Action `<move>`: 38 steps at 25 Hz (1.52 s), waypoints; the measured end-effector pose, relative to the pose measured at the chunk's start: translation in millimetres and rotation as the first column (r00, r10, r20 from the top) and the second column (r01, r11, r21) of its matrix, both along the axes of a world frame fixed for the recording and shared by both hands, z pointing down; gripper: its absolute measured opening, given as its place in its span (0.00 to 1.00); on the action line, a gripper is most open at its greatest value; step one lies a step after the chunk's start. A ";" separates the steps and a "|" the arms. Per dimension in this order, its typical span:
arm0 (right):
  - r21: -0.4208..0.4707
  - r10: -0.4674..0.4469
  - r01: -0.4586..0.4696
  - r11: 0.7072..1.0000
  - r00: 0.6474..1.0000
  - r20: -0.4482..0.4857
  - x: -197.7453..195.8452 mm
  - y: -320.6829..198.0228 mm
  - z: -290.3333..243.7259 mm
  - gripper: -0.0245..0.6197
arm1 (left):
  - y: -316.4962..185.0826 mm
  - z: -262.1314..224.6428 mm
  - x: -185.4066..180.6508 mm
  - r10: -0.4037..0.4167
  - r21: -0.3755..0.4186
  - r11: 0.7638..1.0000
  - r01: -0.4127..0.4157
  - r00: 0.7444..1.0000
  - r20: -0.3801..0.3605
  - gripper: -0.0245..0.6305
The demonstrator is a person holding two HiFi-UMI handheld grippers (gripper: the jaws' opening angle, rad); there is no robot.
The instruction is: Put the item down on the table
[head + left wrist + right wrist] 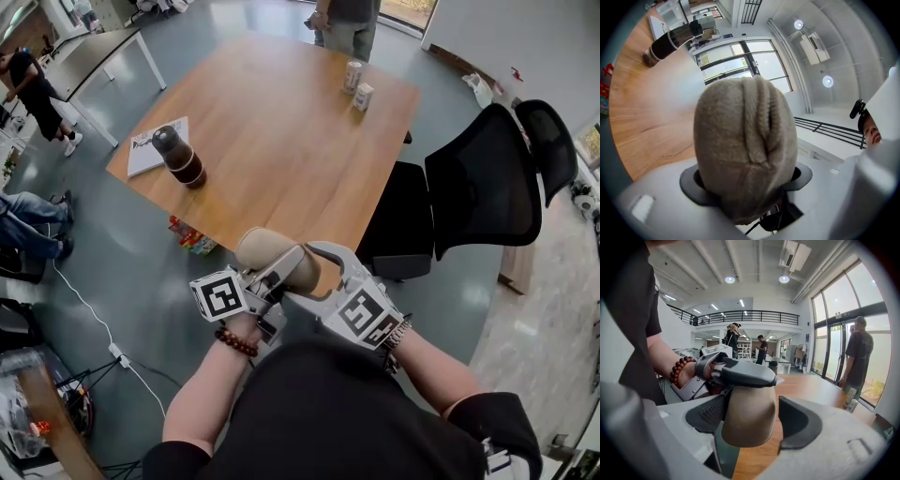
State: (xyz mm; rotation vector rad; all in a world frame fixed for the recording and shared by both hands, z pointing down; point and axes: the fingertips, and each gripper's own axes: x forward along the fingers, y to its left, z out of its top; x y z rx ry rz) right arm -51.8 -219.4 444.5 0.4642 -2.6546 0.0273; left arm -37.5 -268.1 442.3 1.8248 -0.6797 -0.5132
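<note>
A beige fabric roll (267,251) hangs in the air just short of the near edge of the wooden table (281,131), close to my body. My left gripper (281,269) is shut on it; in the left gripper view the roll (745,145) fills the space between the jaws of that gripper (746,187). My right gripper (319,272) comes in from the right and stands open around the same roll (750,413). In the right gripper view, the roll lies against one pad of this gripper (754,420), and a gap shows at the other pad (799,420).
On the table stand a dark bottle (180,157) beside a booklet (150,150) at the left and two cans (356,84) at the far right. A black office chair (478,197) is at the table's right. A person (347,23) stands beyond the far edge.
</note>
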 end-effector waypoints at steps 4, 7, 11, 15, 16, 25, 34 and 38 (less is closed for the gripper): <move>0.005 -0.008 0.008 1.000 1.000 0.005 12.7 -25.1 4.3 0.57 | -22.9 4.7 18.6 0.002 -0.011 1.000 -0.002 1.000 0.014 0.58; -0.001 -0.010 0.010 1.000 1.000 0.007 21.1 -42.0 7.5 0.56 | -39.7 8.8 28.0 -0.006 -0.024 1.000 0.006 1.000 0.021 0.58; -0.018 -0.014 0.014 1.000 1.000 0.018 33.1 -62.8 10.4 0.54 | -61.2 14.5 38.8 -0.020 -0.048 0.999 0.021 1.000 0.024 0.58; -0.042 -0.023 0.025 0.999 0.998 0.057 44.1 -79.6 10.6 0.52 | -77.4 16.9 48.2 -0.024 -0.045 0.999 0.026 0.999 0.045 0.59; -0.046 -0.024 0.027 0.999 0.997 0.072 46.8 -83.9 9.8 0.52 | -81.1 17.4 50.4 -0.020 -0.033 0.999 0.023 0.998 0.066 0.60; -0.079 0.026 -0.016 0.997 0.992 0.123 75.6 -130.8 16.8 0.51 | -102.4 28.5 52.1 -0.057 -0.004 0.998 0.058 0.985 0.161 0.68; -0.042 0.108 -0.106 0.993 0.993 0.042 106.1 -197.5 58.4 0.51 | -102.5 37.5 31.6 -0.118 -0.031 0.991 0.128 0.967 0.227 0.67; -0.025 0.150 -0.150 0.988 0.989 -0.018 117.6 -233.5 86.5 0.51 | -98.4 43.0 21.4 -0.144 -0.037 0.986 0.160 0.952 0.269 0.63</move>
